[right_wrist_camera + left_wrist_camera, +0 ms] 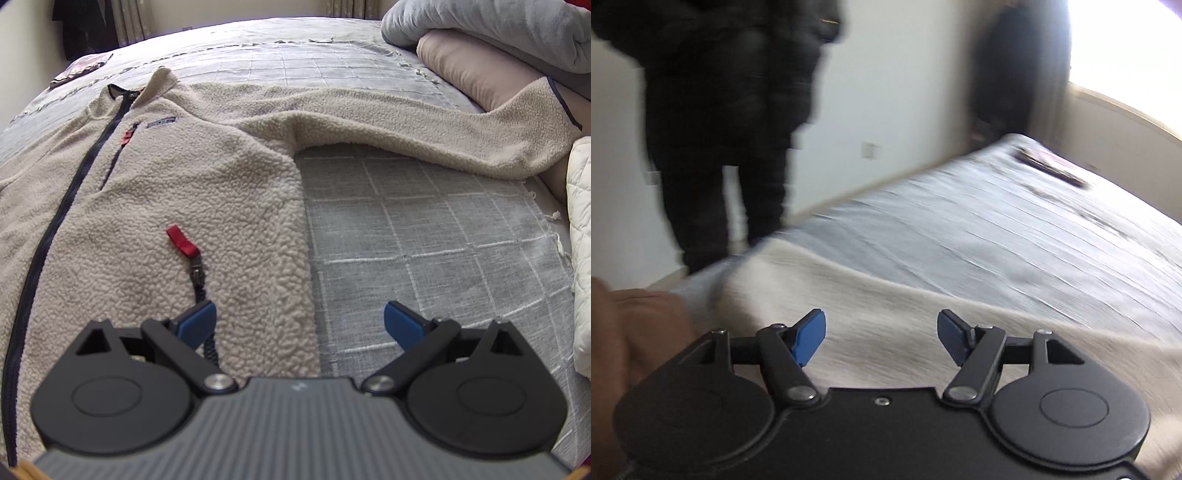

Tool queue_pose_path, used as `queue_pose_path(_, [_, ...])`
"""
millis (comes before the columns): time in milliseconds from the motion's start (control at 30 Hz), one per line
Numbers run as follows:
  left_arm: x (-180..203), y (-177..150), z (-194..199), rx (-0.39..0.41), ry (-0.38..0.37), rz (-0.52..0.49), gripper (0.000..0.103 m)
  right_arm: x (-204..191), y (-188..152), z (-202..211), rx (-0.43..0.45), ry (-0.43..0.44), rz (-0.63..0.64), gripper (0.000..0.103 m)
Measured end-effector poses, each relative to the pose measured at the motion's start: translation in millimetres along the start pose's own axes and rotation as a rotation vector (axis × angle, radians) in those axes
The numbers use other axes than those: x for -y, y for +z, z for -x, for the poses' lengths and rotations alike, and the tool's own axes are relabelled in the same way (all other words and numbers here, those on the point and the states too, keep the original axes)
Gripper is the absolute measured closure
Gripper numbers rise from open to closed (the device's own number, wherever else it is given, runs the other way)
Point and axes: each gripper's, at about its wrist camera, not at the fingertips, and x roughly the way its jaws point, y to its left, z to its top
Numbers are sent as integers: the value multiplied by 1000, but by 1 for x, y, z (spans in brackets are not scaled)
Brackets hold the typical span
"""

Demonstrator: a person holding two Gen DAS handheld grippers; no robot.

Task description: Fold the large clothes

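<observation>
A cream fleece jacket [155, 177] lies flat on the bed, front up, with a dark zipper down its middle and a red pull tab [181, 242] on a side pocket. One sleeve [424, 125] stretches out to the right toward the pillows. My right gripper [300, 321] hovers open over the jacket's right edge, one fingertip above the fleece and the other above the bedspread. In the blurred left wrist view, my left gripper [881, 334] stands open above cream fleece [871, 295], nothing between its blue pads.
A grey checked bedspread [424, 229] covers the bed. Pillows and a folded grey blanket [498, 33] pile up at the right. A person in dark clothes [727, 122] stands by the bed's far side. A flat dark item [1052, 166] lies near the far corner. A brown sleeve [631, 332] shows at left.
</observation>
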Motion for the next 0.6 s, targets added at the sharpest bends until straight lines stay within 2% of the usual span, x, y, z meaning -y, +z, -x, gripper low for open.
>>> queue_pose_path(100, [26,-18,-8,-56,-112,-84,37,0,1,-7,-5,7,-18,4])
queue_pose_path(200, [45,-46,-28,-151,-129,-161,36,1,-2,-13,-19,1,-12,4])
queue_pose_path(233, [54,-62,-34,-198,-91,-218,33,3,-4,-15,-25,-4,-12,4])
queue_pose_path(267, [59,-69,-35,-151,-62,-277,22,6,-4,-16,-30,-8,-14,4])
queue_pose_path(300, [65,-70,-34,-130,-1,-319,10,10,-6,-17,-34,-12,-23,4])
queue_pose_path(333, [71,-70,-30,-129,61,-333,9,14,-6,-17,-35,-14,-34,4])
queue_pose_path(400, [82,-63,-21,-162,97,-339,11,23,-7,-13,-30,-15,-57,4])
queue_pose_path(433, [86,-62,-13,-163,84,-348,11,27,-7,-11,-23,-16,-64,4])
queue_pose_path(533, [99,-62,27,-125,-43,-368,8,42,-6,-4,-4,-17,-88,3])
queue_pose_path(600, [110,-64,51,-119,-118,-363,1,50,-4,0,8,-14,-107,2])
